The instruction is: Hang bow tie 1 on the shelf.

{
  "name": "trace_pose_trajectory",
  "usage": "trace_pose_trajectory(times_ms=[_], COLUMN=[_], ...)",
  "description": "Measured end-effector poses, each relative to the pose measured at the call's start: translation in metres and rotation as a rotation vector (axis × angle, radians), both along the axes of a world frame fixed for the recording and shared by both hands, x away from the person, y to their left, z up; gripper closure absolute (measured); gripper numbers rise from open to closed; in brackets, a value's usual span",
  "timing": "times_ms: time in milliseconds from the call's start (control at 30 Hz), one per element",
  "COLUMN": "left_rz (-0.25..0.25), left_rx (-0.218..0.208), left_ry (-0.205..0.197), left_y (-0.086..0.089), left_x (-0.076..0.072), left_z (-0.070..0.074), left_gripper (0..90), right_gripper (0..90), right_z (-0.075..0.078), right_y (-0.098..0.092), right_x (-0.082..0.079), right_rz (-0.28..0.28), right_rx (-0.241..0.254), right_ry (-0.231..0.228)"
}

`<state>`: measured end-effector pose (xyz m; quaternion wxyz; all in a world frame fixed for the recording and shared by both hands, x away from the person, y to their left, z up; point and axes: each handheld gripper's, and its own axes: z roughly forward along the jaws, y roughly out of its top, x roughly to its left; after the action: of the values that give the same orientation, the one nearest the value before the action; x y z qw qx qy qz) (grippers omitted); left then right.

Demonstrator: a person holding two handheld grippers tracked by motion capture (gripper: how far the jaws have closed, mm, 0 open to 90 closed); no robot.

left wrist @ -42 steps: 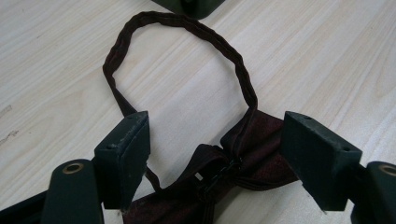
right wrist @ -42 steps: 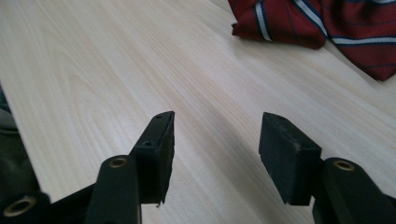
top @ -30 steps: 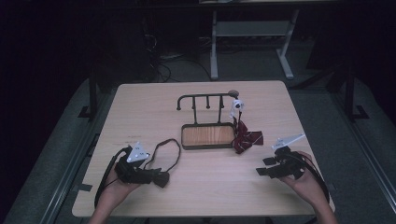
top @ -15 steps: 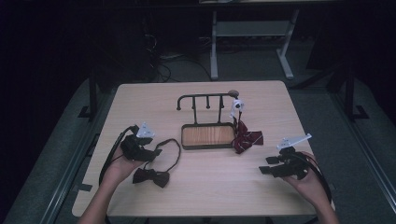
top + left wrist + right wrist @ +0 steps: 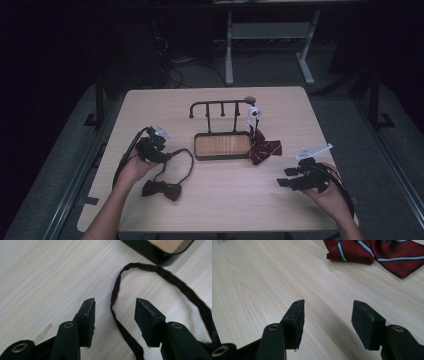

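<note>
A black bow tie (image 5: 161, 190) lies at the table's front left, and its thin strap (image 5: 186, 159) loops toward the stand. My left gripper (image 5: 169, 155) sits low over that loop. In the left gripper view the strap (image 5: 113, 290) runs between the two jaws of my left gripper (image 5: 115, 301). The jaws have just been closing, but the pads stand clear of the strap. A red striped bow tie (image 5: 265, 149) rests by the stand's right end. My right gripper (image 5: 283, 179) is open over bare wood, and the red tie (image 5: 374, 250) lies ahead of the right gripper (image 5: 328, 303).
A black hook stand (image 5: 220, 104) with a wooden tray base (image 5: 222, 145) occupies the table's middle; its corner (image 5: 150, 250) shows in the left gripper view. A small white tag (image 5: 254, 112) hangs at the rail's right end. Bare wood stretches between the two hands.
My left hand has moved away from the black bow tie's knot, up the table to the strap loop, and its jaws have narrowed. The right hand has not moved.
</note>
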<state>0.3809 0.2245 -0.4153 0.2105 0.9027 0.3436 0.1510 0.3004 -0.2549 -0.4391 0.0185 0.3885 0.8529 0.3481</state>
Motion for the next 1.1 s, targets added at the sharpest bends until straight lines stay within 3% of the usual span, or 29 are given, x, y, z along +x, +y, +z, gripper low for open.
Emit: trace_pose_trajectory(times_ms=[400, 700, 1100], left_rz=[0.018, 0.014, -0.002], left_rx=[-0.001, 0.002, 0.007], left_ry=[0.064, 0.099, 0.136], left_y=[0.001, 0.0, 0.0], left_x=[0.016, 0.02, 0.022], left_z=[-0.016, -0.022, -0.026], left_gripper=[64.0, 68.8, 83.0], right_gripper=[43.8, 46.0, 46.4], right_z=[-0.001, 0.001, 0.002], right_y=[0.001, 0.002, 0.001], right_x=[0.0, -0.001, -0.002], right_rz=[0.005, -0.001, -0.003], right_rx=[-0.002, -0.001, 0.007], right_ry=[-0.008, -0.025, -0.04])
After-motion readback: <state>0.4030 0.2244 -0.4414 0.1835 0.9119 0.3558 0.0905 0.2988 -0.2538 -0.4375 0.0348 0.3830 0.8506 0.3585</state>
